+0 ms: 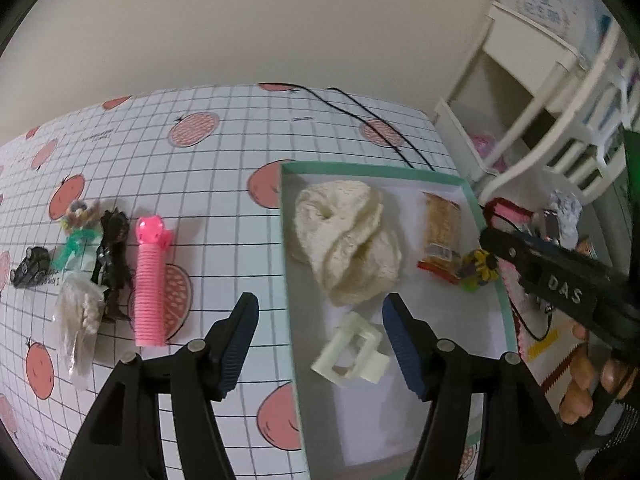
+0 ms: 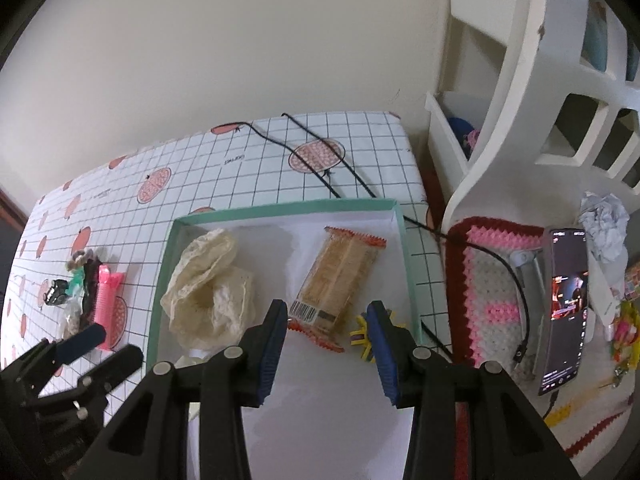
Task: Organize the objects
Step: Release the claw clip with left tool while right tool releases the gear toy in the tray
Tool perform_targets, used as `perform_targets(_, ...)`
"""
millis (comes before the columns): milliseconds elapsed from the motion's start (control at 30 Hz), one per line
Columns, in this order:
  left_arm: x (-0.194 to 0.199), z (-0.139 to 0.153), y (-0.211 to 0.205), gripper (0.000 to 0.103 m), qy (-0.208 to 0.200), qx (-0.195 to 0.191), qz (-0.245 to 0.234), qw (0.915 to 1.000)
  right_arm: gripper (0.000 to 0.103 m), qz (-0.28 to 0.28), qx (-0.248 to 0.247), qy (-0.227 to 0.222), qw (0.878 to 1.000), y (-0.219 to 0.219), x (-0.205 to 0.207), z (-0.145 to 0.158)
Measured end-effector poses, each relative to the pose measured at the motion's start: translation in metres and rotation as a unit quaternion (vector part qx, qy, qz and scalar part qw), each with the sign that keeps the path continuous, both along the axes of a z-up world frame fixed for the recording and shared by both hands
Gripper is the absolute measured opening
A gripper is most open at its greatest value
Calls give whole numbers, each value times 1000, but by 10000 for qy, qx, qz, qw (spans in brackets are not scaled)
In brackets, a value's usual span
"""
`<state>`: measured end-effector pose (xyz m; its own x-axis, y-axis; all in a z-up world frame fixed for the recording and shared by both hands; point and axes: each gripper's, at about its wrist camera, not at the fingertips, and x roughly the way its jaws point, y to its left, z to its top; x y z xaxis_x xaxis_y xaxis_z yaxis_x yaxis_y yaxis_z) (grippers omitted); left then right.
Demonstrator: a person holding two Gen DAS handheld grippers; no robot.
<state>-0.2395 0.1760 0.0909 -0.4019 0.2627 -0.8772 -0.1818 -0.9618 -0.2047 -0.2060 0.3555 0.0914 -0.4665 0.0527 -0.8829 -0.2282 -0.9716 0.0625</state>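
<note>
In the green-rimmed tray (image 1: pixel 286 240), the white hair claw (image 1: pixel 352 354) lies between the parted, empty left gripper (image 1: pixel 318 312), while the right gripper (image 2: pixel 328 312), also apart, hovers over the snack packet (image 2: pixel 336 276).

The surface (image 1: pixel 224 152) wears a white cloth with a thin black grid and scattered salmon-pink fruit shapes, some cross-hatched. Near its right edge the tray (image 1: pixel 360 168) has a mint-green rim and a white floor. Inside it lie a cream knitted bundle (image 1: pixel 348 240), a golden-brown snack packet (image 2: pixel 340 276) with orange-red crimped ends and a barcode, an off-white hair clip (image 1: pixel 352 348) and a yellow, multicoloured trinket (image 1: pixel 480 268). Toward the left edge stand a ribbed pink tube (image 1: pixel 150 280), a dark brown figure (image 1: pixel 114 260) and a small black toy (image 1: pixel 32 272). Both grippers — left (image 1: pixel 320 340), right (image 2: pixel 328 344) — are black with blue ribbed pads. Beside the surface, a crochet mat (image 2: pixel 492 280) shows red, pink and grey bands.
</note>
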Motion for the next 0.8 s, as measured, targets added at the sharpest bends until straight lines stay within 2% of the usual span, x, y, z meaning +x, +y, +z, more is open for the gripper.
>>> perform_targets(233,-5,-4,-13,66,-7,-8,219,9998,53,48,33,-40,10000,-3,0,-1)
perform_targets(267,-5,-4,-15,68,6,-37,260,9997,58,54,24,-34,10000,-3,0,-1)
perform_targets(300,-7,-5,-16,78,25,-66,289,9996,63,58,-1,-15,10000,-3,0,-1)
perform_targets(367,-8,-5,-19,87,80,-91,343,9993,65,84,-45,13,10000,-4,-1,0)
perform_targets(433,-8,-6,-22,87,111,-104,399,9991,68,94,-53,24,9999,-5,-1,0)
perform_targets(533,-8,-5,-26,94,194,-105,479,9986,78,119,-103,40,9999,-6,-1,0)
perform_targets(667,-9,-6,-30,103,285,-120,610,9977,79,122,-124,66,9998,-6,-1,1)
perform_targets(733,-10,-5,-32,103,335,-142,665,9971,82,138,-159,68,9998,-6,-1,0)
perform_targets(800,-11,-5,-34,103,355,-155,699,9968,91,164,-174,79,9997,-6,-1,0)
